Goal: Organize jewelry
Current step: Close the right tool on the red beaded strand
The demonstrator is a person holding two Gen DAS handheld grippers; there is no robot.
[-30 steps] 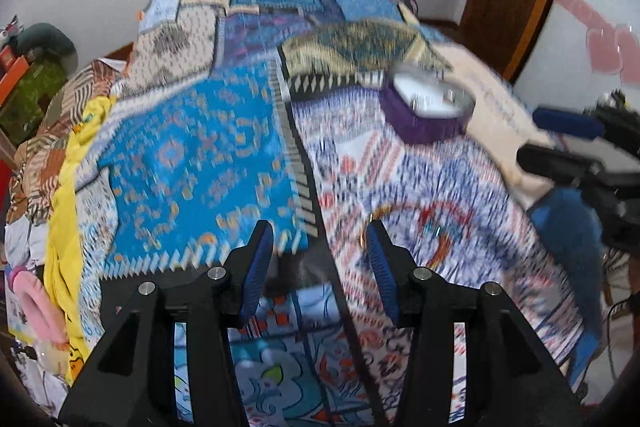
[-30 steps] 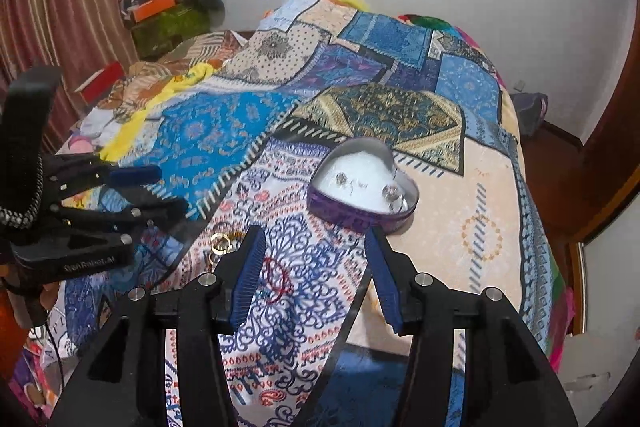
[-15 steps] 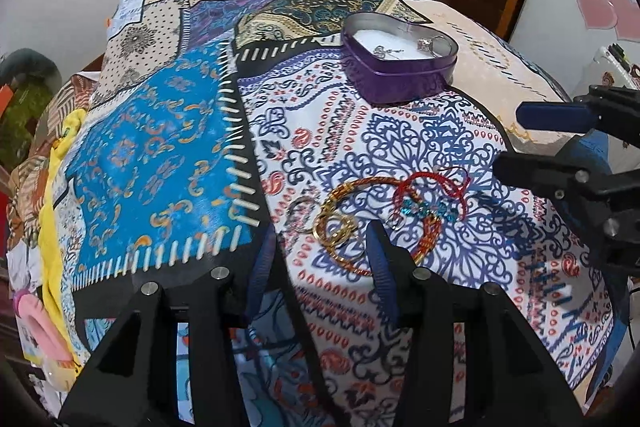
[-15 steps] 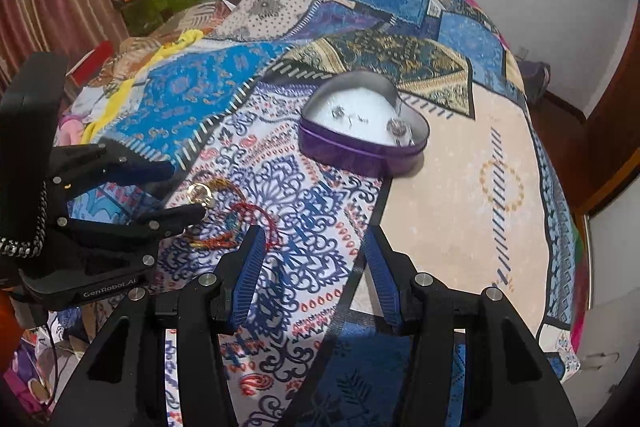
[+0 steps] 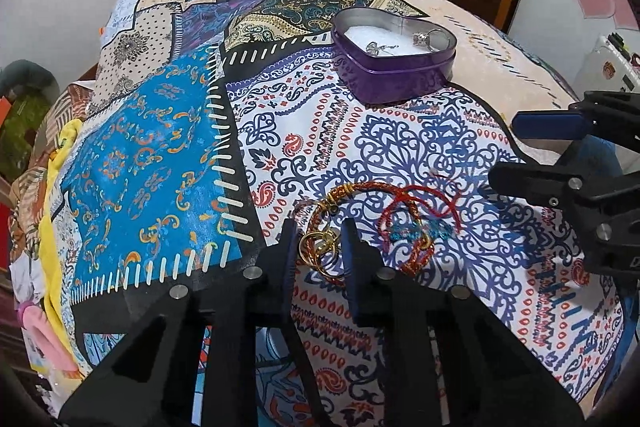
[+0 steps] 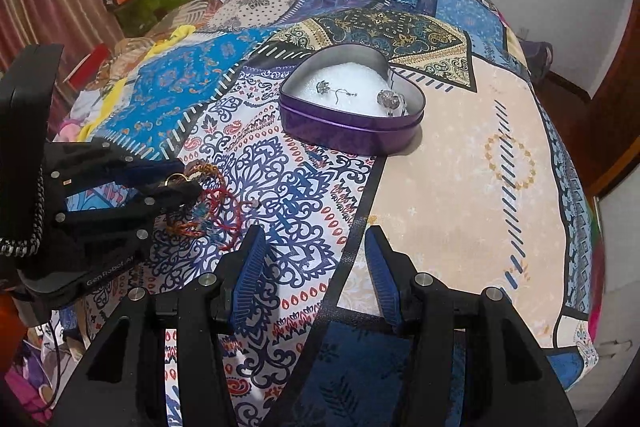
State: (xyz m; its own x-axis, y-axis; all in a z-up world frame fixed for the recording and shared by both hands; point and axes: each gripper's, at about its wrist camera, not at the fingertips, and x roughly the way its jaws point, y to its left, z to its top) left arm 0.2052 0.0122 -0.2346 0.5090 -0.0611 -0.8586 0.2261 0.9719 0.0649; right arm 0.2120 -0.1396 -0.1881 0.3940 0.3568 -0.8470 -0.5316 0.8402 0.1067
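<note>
Left tongs [image 5: 318, 241] stand at lower centre of the left view, partly closed around the gold rings [image 5: 320, 245] of the jewelry pile on the bed [image 5: 152, 163]; contact cannot be confirmed. Right tongs [image 6: 314, 267] hover released and empty at lower centre. Heart-shaped tin [image 5: 394, 67] sits upper right, well apart. Risk: the red thread bracelet [image 5: 412, 223] tangles with the rings and drags along, or the rings slip out.

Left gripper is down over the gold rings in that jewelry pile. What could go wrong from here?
1. The gold rings touch the braided bangle and red thread bracelet; lifting may drag the tangle along.
2. The left gripper is low on the soft bedspread; closing could pinch fabric.
</note>
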